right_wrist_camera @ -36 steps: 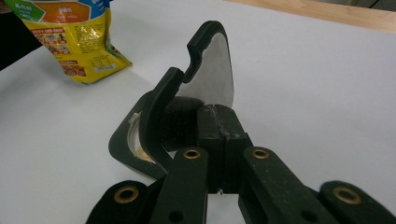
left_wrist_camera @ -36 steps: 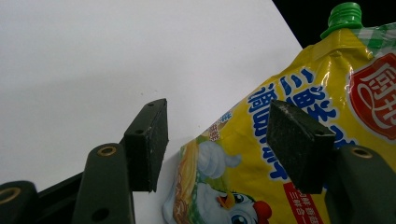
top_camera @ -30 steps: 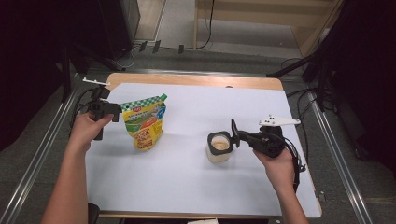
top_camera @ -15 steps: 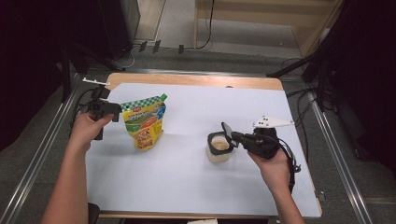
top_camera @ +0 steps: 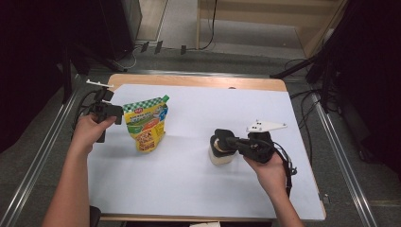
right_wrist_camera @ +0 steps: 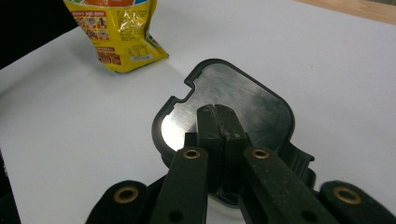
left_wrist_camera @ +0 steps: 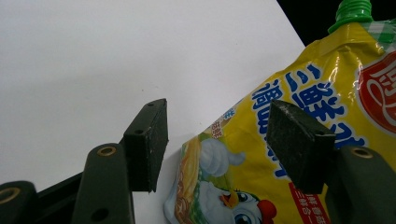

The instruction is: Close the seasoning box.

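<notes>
A small cream jar (top_camera: 221, 158) stands right of the table's middle. Its black hinged lid (right_wrist_camera: 243, 100), glossy on top, lies tipped down over the jar's mouth. My right gripper (top_camera: 219, 138) is shut with nothing between its jaws, and its joined tips (right_wrist_camera: 215, 114) rest on the lid. A yellow spouted pouch (top_camera: 146, 124) with a green cap (left_wrist_camera: 354, 10) stands at the left. My left gripper (top_camera: 117, 113) sits at the pouch's left edge, open. The pouch's edge (left_wrist_camera: 243, 154) lies beyond the gap of the left gripper (left_wrist_camera: 217, 109), and the pads do not press on it.
A white sheet (top_camera: 189, 189) covers the wooden table (top_camera: 198, 81). Metal rails (top_camera: 42, 156) run along both sides, and cables lie on the floor behind. Dark equipment stands at the back left and right.
My right gripper has moved left, and the jar's lid has swung from upright down over the mouth. The left gripper and the pouch have stayed put.
</notes>
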Tool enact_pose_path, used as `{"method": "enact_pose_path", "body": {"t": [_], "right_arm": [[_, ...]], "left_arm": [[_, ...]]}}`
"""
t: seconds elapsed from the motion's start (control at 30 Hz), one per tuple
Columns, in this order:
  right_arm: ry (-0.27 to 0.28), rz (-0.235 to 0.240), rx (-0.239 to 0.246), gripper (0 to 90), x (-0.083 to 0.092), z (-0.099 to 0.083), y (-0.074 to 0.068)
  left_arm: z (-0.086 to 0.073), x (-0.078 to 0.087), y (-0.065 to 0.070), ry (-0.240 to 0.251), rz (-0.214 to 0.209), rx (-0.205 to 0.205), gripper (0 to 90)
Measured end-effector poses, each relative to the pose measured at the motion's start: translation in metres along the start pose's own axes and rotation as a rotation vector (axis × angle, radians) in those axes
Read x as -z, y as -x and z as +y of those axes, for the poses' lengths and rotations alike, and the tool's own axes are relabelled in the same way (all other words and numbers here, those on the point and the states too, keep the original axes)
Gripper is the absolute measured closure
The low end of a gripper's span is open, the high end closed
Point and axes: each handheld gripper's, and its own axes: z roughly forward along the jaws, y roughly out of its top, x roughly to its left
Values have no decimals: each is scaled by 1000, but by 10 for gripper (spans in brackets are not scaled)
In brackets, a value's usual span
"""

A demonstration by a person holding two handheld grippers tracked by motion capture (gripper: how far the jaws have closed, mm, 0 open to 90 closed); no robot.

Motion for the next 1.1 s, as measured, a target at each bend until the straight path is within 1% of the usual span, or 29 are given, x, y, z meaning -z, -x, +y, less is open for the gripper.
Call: {"method": "enact_pose_path", "body": {"t": [0.27,0.47,0.67,0.73,0.77,0.87,1.0,1.1], "right_arm": [[-39,13,16,900,-11,-4,-4],[-64,13,25,900,-17,-6,-7],[-63,13,26,890,-17,-6,-7],[-55,11,28,854,-16,-6,-6],[-53,12,26,835,-15,-6,-5],[-48,7,18,779,-11,-7,-2],[-26,-6,5,710,-5,-8,5],[-14,-6,-17,674,0,-9,12]], "left_arm": [[0,0,-1,1,-5,8,395],[-1,-1,-1,-3,-4,7,394],[-1,-1,-2,-4,-6,9,394],[-1,-1,-2,-6,-9,15,392],[-1,-2,-1,-4,-19,18,389],[-1,-1,1,6,-18,9,381],[-1,-1,0,0,-16,11,379],[-1,-1,0,3,-16,12,379]]}}
